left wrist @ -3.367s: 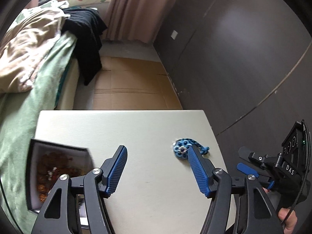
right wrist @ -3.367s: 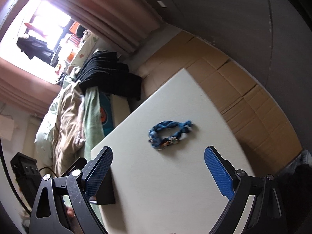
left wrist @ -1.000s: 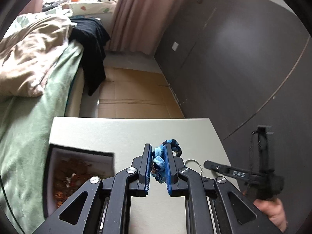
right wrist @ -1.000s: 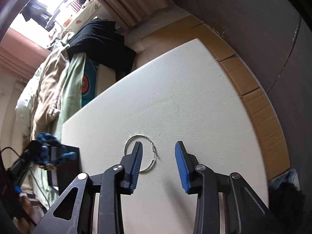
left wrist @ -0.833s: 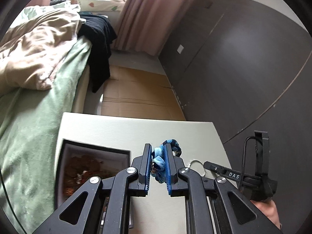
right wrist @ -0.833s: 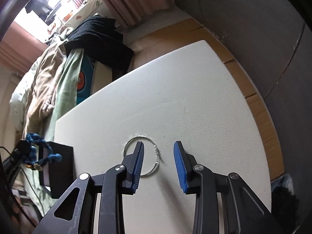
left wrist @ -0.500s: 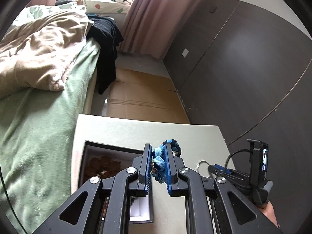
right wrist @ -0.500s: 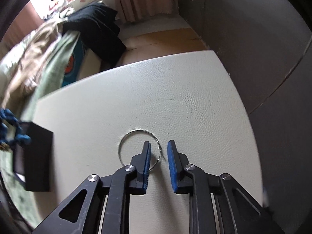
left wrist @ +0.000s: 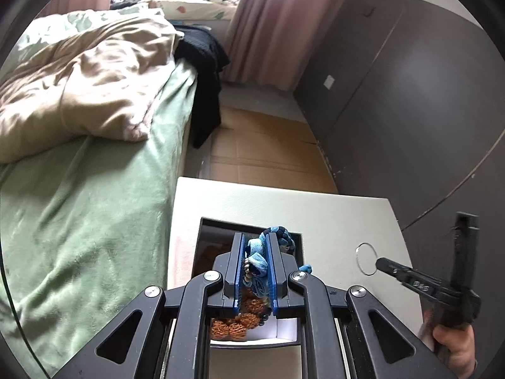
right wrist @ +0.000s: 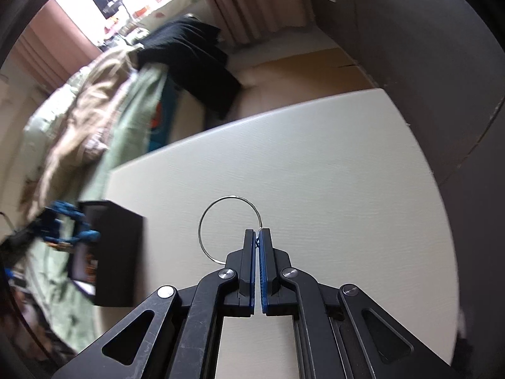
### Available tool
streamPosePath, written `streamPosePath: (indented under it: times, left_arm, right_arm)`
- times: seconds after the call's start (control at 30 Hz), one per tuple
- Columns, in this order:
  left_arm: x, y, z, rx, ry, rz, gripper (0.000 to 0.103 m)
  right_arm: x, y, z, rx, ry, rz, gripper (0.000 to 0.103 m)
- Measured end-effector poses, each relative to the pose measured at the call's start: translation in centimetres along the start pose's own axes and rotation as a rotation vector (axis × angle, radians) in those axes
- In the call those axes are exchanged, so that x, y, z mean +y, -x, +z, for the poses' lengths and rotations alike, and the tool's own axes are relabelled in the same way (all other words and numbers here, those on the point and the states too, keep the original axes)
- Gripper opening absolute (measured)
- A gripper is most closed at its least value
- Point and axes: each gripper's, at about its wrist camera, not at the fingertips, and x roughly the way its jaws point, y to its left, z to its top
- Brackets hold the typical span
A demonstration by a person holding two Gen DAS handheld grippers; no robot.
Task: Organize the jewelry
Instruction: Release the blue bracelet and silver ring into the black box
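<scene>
Two hand-held grippers in play over a pale worktop (left wrist: 252,202). Far left: bed with green sheet (left wrist: 85,189) and beige duvet (left wrist: 79,85), black garment (left wrist: 205,63) draped over its edge. Left of centre on the worktop: open black jewelry box (left wrist: 202,240), brown beaded pieces (left wrist: 233,322) inside. Directly above the box: left hand-held gripper (left wrist: 255,252), blue pads nearly together and clamped on a blue braided bracelet (left wrist: 257,257), loops sticking out past the tips. Further right: thin silver ring (right wrist: 217,221), pinched at its near right edge by the right hand-held gripper (right wrist: 258,237), jaws having just been closing and now fully together on the wire, rest of the hoop clear of the tips over the worktop. Far right, in the left wrist view: hand (left wrist: 451,344) around that gripper's handle, dark wall panels (left wrist: 410,110) behind.
</scene>
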Motion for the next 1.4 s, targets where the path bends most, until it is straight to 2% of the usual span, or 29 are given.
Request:
streamPosePath:
  times: [0.17,0.27,0.33,0.4,0.57,0.63,0.87,1.13,1.17,1.27,1.4]
  left_arm:
    - [1.0,-2.1,-0.2,0.080,0.045,-0.001,0.016]
    - [1.5,-2.7,-0.1,0.119,0.072,-0.060,0.022]
    - [1.6,-2.5,-0.1,0.118,0.079,-0.068,0.046]
    - [1.9,-1.6,0.0,0.080,0.098,-0.057,0.061]
    - [2.7,0.4,0.8,0.018,0.126,-0.039,0.072]
    - [3.1,0.9,0.7,0.001,0.145,-0.031,0.081]
    - [3.7,1.7,1.3,-0.021,0.135,-0.010,0.083]
    - [5.3,2.2,1.9,-0.044,0.179,-0.021,0.083]
    - [5.3,2.2,1.9,-0.045,0.177,-0.020,0.083]
    - [5.3,2.3,1.9,-0.046,0.171,-0.012,0.083]
    - [5.1,2.6,1.8,-0.055,0.167,-0.017,0.083]
  right_arm:
    - [1.2,0.7,0.1,-0.029,-0.014,0.074,0.003]
    - [2.2,0.4,0.5,-0.035,-0.025,0.129,0.003]
    - [2.8,0.8,0.5,-0.041,-0.028,0.165,0.003]
    - [3.6,1.1,0.6,-0.049,-0.027,0.216,0.003]
    - [6.3,1.4,0.5,-0.058,0.003,0.284,0.003]
    - [7.2,1.3,0.3,-0.056,0.013,0.299,0.003]
    - [10.4,-0.4,0.0,-0.032,0.013,0.371,0.003]
    - [12.9,-2.9,-0.2,-0.009,-0.013,0.382,0.005]
    - [13.1,-3.3,-0.1,-0.002,-0.008,0.383,0.009]
    - [12.8,-3.8,-0.1,0.030,-0.012,0.359,0.049]
    - [11.6,-2.4,-0.1,0.003,-0.012,0.333,0.072]
